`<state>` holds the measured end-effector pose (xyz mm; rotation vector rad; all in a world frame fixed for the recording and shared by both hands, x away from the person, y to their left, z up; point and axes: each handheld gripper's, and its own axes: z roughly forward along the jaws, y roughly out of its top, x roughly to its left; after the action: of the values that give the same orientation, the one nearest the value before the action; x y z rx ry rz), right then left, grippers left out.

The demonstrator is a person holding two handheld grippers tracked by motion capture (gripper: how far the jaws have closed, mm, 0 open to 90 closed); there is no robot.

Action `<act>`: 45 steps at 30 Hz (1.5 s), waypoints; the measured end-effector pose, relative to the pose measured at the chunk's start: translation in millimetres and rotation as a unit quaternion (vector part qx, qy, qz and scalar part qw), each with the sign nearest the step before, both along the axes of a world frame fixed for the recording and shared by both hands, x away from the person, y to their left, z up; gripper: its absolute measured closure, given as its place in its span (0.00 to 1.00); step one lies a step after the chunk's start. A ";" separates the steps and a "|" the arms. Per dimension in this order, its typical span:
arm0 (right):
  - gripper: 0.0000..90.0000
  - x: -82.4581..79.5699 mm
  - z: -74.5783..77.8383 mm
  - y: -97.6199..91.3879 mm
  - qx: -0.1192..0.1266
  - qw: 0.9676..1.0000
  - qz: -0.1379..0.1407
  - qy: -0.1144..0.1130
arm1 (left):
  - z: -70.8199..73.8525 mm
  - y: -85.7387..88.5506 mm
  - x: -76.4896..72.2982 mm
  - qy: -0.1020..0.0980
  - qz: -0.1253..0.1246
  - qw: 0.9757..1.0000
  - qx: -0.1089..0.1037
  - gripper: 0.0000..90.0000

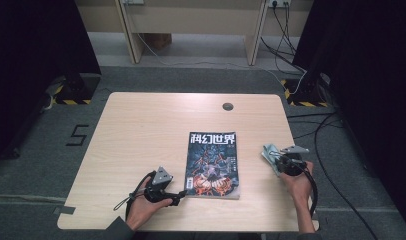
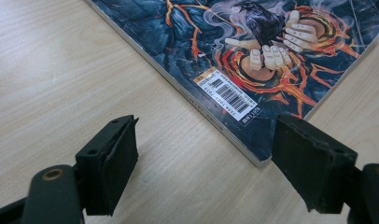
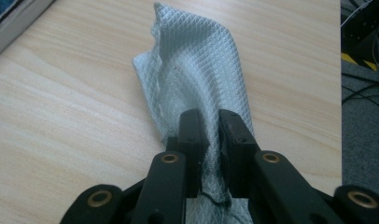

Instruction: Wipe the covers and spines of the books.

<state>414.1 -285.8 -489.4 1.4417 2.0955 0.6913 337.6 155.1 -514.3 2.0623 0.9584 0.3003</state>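
- Table (image 1: pixel 141 130): light wood, takes the middle of the high view. Bare apart from the items below and a small round grommet (image 1: pixel 227 106) near its upper edge. No containers on it, so nothing to report inside any.
- Magazine (image 1: pixel 213 165): lies flat, cover up, just right of frame centre in the high view. In the left gripper view its spine (image 2: pixel 192 95) runs diagonally from top centre to lower right, and the barcode label (image 2: pixel 227 93) sits mid-frame.
- Cloth (image 3: pixel 197 79): pale grey, waffle weave, crumpled. It sits at the right of the high view, near the table's right edge and apart from the magazine.
- Right gripper (image 3: pixel 211 140): jaws nearly closed, pinching the near end of the cloth; the rest drapes forward on the wood.
- Left gripper (image 2: pixel 204 163): jaws wide, nothing between them, just off the magazine's lower left corner in the high view (image 1: pixel 177 196).
- Risks, my read:
  - The pinch looks like it has only a thin fold, so a quick lift or drag could pull the cloth free.
  - The cloth is close to the right edge, so a drop there could send it to the floor.
  - The left jaw tip is very near the magazine corner; nudging it would skew the magazine, and closing on the corner could crease the cover.
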 end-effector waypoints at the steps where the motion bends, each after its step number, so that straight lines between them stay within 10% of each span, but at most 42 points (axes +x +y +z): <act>1: 0.89 0.7 -1.1 -0.4 -0.001 1.000 -0.001 0.001 | 0.0 0.0 -0.2 0.001 -0.001 1.000 0.001 0.24; 28: 0.74 5.2 -3.6 1.0 0.003 1.000 0.008 -0.003 | 1.1 2.9 -0.8 0.000 -0.003 1.000 -0.001 0.24; 45: 0.48 -3.0 16.0 46.6 0.081 0.995 0.049 -0.038 | 1.5 4.3 0.3 0.002 -0.001 1.000 -0.008 0.23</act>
<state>411.1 -239.2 -473.4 1.3812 2.1028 0.9598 338.0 159.4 -512.9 2.0501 0.9576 0.2854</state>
